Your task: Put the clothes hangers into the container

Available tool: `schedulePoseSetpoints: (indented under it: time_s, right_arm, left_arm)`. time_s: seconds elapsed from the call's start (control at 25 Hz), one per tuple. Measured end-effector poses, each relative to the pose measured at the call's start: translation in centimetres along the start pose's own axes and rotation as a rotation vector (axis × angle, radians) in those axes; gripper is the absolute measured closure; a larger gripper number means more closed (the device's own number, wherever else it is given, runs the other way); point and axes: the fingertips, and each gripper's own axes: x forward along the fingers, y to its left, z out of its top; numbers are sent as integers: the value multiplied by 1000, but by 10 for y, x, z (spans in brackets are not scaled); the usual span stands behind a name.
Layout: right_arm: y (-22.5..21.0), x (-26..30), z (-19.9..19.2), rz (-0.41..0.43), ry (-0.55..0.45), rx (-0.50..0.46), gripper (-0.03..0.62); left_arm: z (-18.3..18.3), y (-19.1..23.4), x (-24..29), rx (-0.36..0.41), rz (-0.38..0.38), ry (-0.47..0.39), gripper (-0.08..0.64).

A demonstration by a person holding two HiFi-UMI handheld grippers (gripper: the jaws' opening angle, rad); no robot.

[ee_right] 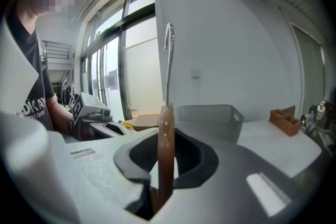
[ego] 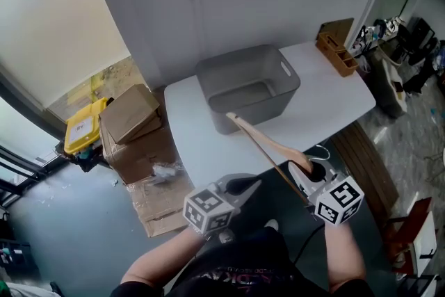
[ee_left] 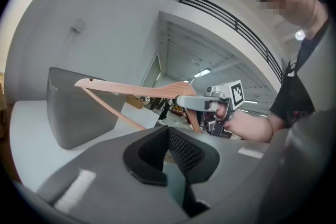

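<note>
A: Where is the wooden hanger [ego: 268, 146] at this point?

B: It is in the air, low over the white table [ego: 327, 104], and not yet in the container [ego: 278, 97]. In the head view it slants from the right gripper [ego: 311, 174] toward 11 o'clock. Its far tip shows against the container's near wall.

A: And how is it held?

B: The right gripper's jaws are clamped on the wood near the hanger's middle. In the right gripper view the metal hook [ee_right: 168, 60] rises from the wood toward 12 o'clock. The left gripper [ego: 240, 186] sits at 9 o'clock of the right one. Its jaws stand slightly apart, and nothing lies between them.

A: What does the step ask of the person?

B: It looks like the carry to the container, which lies at 12 o'clock of the hanger's tip. The long arm should probably go over the near rim first, with the tip raised enough not to knock the wall. Then the whole hanger should be lowered inside before the jaws part. A one-point grip could let the hanger swing, so a slow, level move seems wise.

A: Is anything nearby a worry?

B: Little is. The cardboard boxes [ego: 128, 113] stand on the floor at 9 o'clock of the container. The wooden organiser [ego: 338, 52] sits at 2 o'clock. Both are well clear of the path.
</note>
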Motion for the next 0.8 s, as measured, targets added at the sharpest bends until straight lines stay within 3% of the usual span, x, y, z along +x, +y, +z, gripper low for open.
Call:
schedulePoseSetpoints:
  time_s: [0.24, 0.48, 0.8]
  right_arm:
    - [-30, 19, 51, 61, 28, -195, 535]
    - [-81, 52, 90, 159, 95, -449, 535]
    - [-142, 121, 112, 342, 181, -626, 535]
  left_arm:
    - [31, 16, 16, 19, 32, -26, 561]
    - [63, 47, 51, 39, 126, -86, 561]
    - [99, 102, 96, 26, 261, -130, 561]
